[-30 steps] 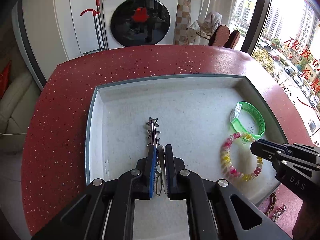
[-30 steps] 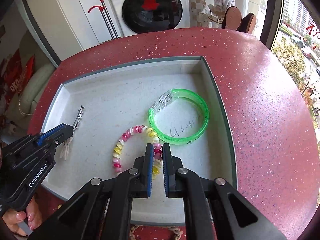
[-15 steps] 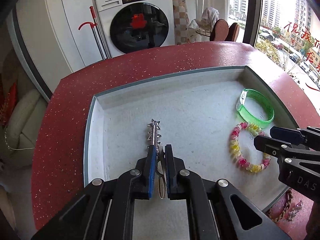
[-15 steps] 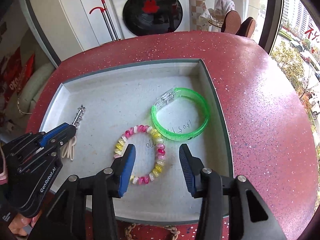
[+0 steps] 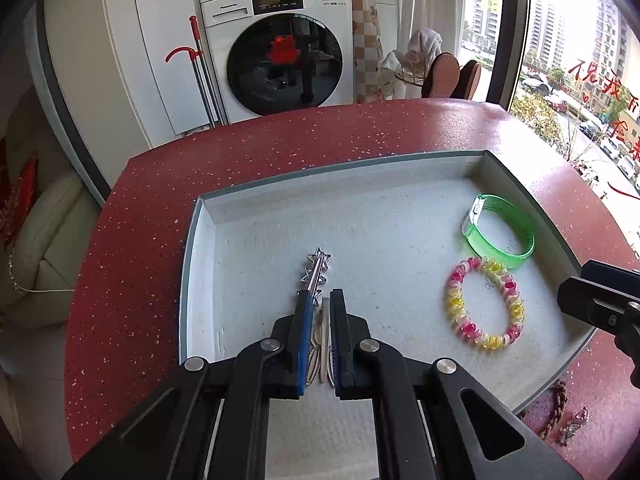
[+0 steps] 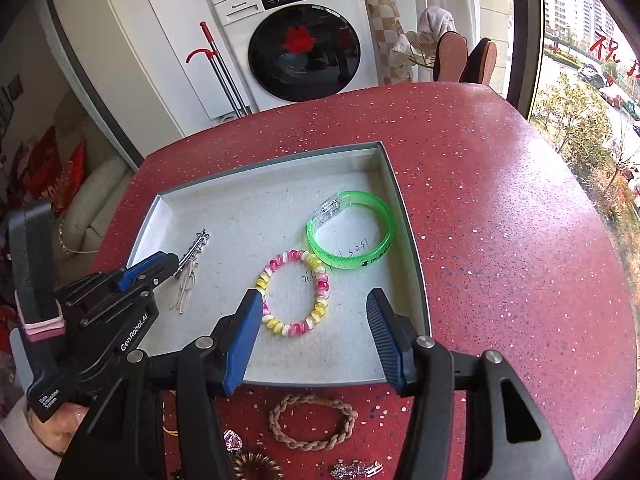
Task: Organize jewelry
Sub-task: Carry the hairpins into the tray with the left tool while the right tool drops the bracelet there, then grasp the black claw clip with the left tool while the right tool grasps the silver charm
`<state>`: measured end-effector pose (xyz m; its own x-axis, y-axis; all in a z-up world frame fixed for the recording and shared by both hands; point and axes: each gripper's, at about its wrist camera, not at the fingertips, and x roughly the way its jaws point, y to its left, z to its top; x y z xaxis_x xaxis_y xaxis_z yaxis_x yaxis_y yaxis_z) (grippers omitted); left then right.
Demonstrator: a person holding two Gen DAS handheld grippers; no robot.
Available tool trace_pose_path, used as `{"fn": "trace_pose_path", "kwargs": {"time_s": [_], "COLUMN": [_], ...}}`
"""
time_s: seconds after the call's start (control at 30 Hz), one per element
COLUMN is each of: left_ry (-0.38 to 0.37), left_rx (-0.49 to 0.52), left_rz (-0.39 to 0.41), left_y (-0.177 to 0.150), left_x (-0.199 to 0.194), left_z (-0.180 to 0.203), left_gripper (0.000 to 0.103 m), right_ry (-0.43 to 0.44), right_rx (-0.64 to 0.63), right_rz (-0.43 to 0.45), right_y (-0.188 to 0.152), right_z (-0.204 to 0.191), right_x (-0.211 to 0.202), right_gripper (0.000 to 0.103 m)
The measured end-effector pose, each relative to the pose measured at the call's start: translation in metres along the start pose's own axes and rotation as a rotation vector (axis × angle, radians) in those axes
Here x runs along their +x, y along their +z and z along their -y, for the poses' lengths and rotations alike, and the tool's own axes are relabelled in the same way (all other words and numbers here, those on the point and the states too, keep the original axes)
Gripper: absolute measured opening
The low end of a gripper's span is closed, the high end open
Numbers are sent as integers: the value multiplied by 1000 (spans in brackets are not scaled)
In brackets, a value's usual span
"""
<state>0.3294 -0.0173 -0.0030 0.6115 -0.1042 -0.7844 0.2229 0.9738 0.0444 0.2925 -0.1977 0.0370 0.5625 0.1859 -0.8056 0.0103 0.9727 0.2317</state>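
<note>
Holding my left gripper (image 5: pixel 319 312) shut on the silver star hair clip (image 5: pixel 316 270), I keep its near end pinched between the blue fingers (image 5: pixel 304 320), with the starred end poking forward over the floor of the grey tray (image 5: pixel 192 248). Pale loops, some thin wire or cord I cannot make out, hang beside the clip between the pads. It looks stiff, thin and light, so a pinch across the flat bar suits it; the smooth metal may twist if I squeeze off-centre.

My right gripper (image 6: pixel 316 332) has just been opening, and its fingers (image 6: pixel 248 328) now stand spread and empty above the near edge of the tray. The pink and yellow beaded bracelet (image 6: pixel 294 292) lies flat on the tray floor just ahead of them, touching the green bangle (image 6: pixel 350 236) at its far side. I judge the beads to be strung on elastic: light, floppy, inclined to sag and roll, so one side of the ring is the place to take it. The bangle is rigid plastic, glossy and likely slippery; across its band near the clear clasp seems safest.

On the red tabletop (image 6: pixel 500 220), nearer me than the tray, wait a braided rope bracelet (image 6: pixel 312 420), soft and easy to pinch anywhere, a brown coiled hair tie (image 6: pixel 256 466), and small sparkly pieces (image 6: pixel 356 470) that look fiddly and delicate.
</note>
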Motion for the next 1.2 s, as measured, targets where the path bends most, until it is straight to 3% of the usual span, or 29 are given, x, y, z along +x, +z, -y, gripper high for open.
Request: {"fn": "trace_pose_path", "kwargs": {"time_s": [0.17, 0.2, 0.23, 0.27, 0.33, 0.5, 0.53, 0.63, 0.83, 1.2], "left_ry": [-5, -5, -3, 5, 21, 21, 23, 20, -6, -93], "left_rx": [-8, -9, -12, -22, -31, -30, -32, -32, -36, -31], "left_rz": [22, 27, 34, 54, 118, 101, 103, 109, 73, -20], "left_y": [0, -1, -2, -4, -8, -16, -16, -23, -39, -88], "left_x": [-14, -18, -22, -27, -42, -58, -61, -74, -86, -94], "left_z": [0, -1, -2, -3, -5, -6, -7, -7, -10, -1], "left_gripper": [26, 46, 94, 103, 103, 103, 103, 103, 103, 103], "right_ry": [4, 5, 5, 6, 7, 15, 17, 18, 55, 3], "right_rx": [0, 0, 1, 0, -2, -9, -10, -15, 30, 16], "right_rz": [7, 7, 9, 10, 11, 13, 16, 36, 39, -54], "right_y": [-7, -9, -11, -13, -17, -29, -31, -38, -54, -92], "right_z": [0, 0, 0, 0, -1, -2, -2, 0, 10, 21], "right_x": [-9, -10, -13, -15, -19, -29, -32, -39, -47, -44], "right_gripper": [59, 59, 59, 59, 59, 63, 66, 87, 88, 88]}}
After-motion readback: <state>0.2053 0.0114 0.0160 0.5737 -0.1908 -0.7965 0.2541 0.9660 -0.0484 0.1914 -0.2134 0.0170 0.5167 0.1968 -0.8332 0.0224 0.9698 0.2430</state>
